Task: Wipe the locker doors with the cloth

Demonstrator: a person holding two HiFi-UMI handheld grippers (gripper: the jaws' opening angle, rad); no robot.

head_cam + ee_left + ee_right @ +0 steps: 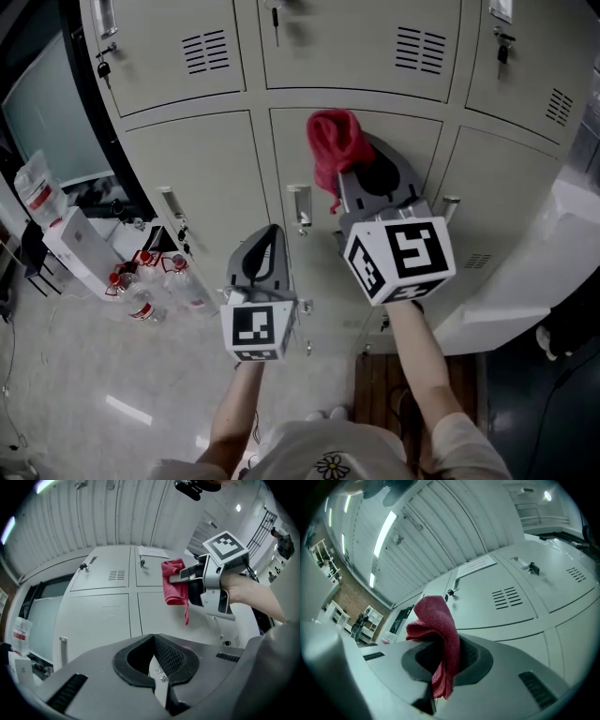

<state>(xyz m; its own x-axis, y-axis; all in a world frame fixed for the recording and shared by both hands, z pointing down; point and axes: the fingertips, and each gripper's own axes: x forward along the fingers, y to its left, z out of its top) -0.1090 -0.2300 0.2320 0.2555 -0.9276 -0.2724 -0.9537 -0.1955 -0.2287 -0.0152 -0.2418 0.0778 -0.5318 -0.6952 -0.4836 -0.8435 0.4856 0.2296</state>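
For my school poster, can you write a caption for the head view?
Right gripper holds a red cloth at a grey locker door; left gripper shut and empty.

- Pale grey metal locker doors (202, 178): flat bare panels, open for passage between fittings.
- Silver latch handles (299, 208): stand out from the door faces of the near row.
- Dark keys (275, 21): hang from locks, far row.
- Right gripper (361, 169), clamped on crumpled red cloth (333, 141): occupies upper middle door.
- Clear plastic bottles with red labels (141, 286): crowd the floor, left.
- White flat-topped surface (525, 281): closes in the right side.
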